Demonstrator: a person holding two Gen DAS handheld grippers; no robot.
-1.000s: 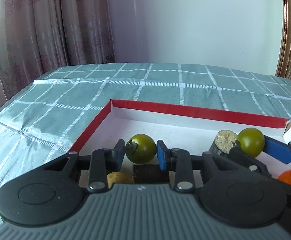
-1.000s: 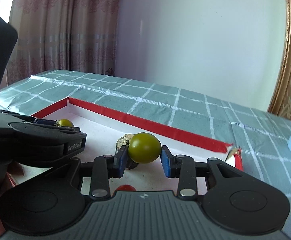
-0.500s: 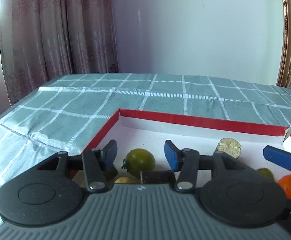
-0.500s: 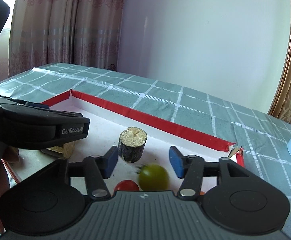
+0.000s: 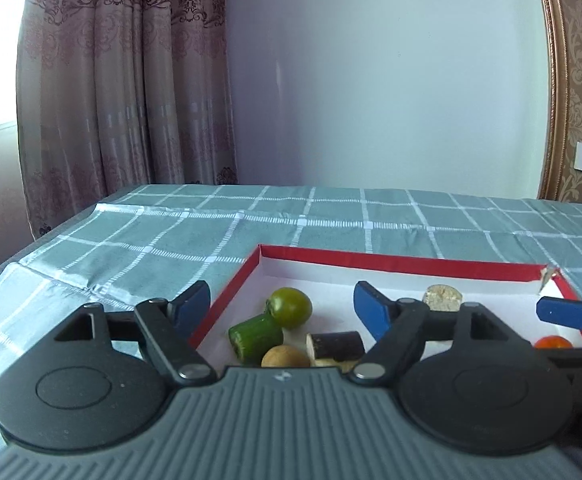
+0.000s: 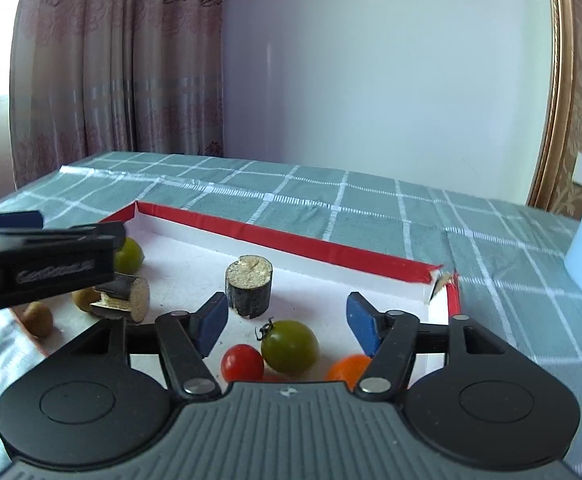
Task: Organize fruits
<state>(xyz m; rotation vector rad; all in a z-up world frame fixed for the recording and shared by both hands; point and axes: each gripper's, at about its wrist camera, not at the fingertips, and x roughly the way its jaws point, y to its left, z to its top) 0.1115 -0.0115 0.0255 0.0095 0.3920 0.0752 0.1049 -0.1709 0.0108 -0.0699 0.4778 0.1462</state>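
— What's your right gripper doing?
— Spread wide, nothing in it. A green tomato lies low centre between its fingers, in the red-rimmed tray.
— And the left?
— My left gripper is also spread; another green tomato sits mid-frame.

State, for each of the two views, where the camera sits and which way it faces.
Left wrist: on the left hand-held gripper, facing the tray's left end; its open fingers show.
Right wrist: on the right hand-held gripper, facing the tray's right end; its open fingers show.
Shared: tray, upright log, orange tomato, each other's gripper.
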